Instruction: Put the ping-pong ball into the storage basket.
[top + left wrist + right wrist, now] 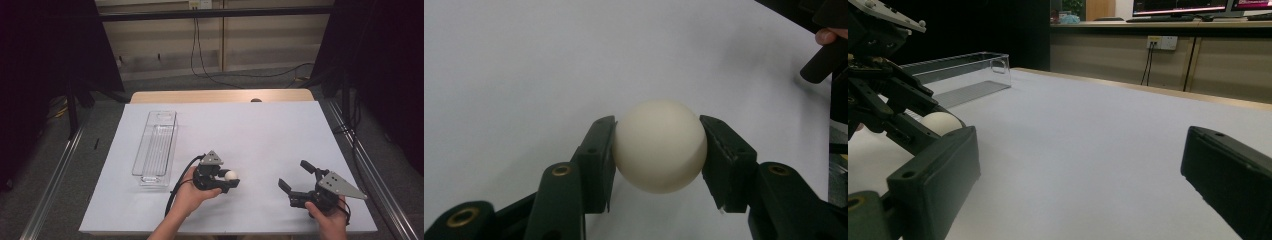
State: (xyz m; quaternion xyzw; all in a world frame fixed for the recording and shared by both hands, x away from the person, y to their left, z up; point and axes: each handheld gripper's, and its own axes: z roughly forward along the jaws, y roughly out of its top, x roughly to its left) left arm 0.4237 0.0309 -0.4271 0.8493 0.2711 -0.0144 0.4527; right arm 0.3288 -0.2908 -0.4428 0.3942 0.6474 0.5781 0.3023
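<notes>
Scene: a person sits at a table covered in white paper, a two-jaw gripper in each hand.
Left gripper: the left gripper has its jaws closed on a ball; in the left gripper view both black pads press the ball's sides at about its widest part.
Ball: cream-white and smooth, it sits near the front of the table, left of centre, at or just above the paper; whether it touches the sheet cannot be told.
Right gripper: the right gripper has its jaws spread wide with nothing between them, low over the front right of the table.
Tray: a clear plastic tray lies just beside the left gripper, on that hand's outer side, with its long axis running away from the person.
Key relation: the tray's near end is the part closest to the ball, and the left hand is much the nearer one.
Likely step: judging by the grip, the ball is due to be carried sideways into the tray.
Risk: a round ball held by its sides could slip if the pads ease.
</notes>
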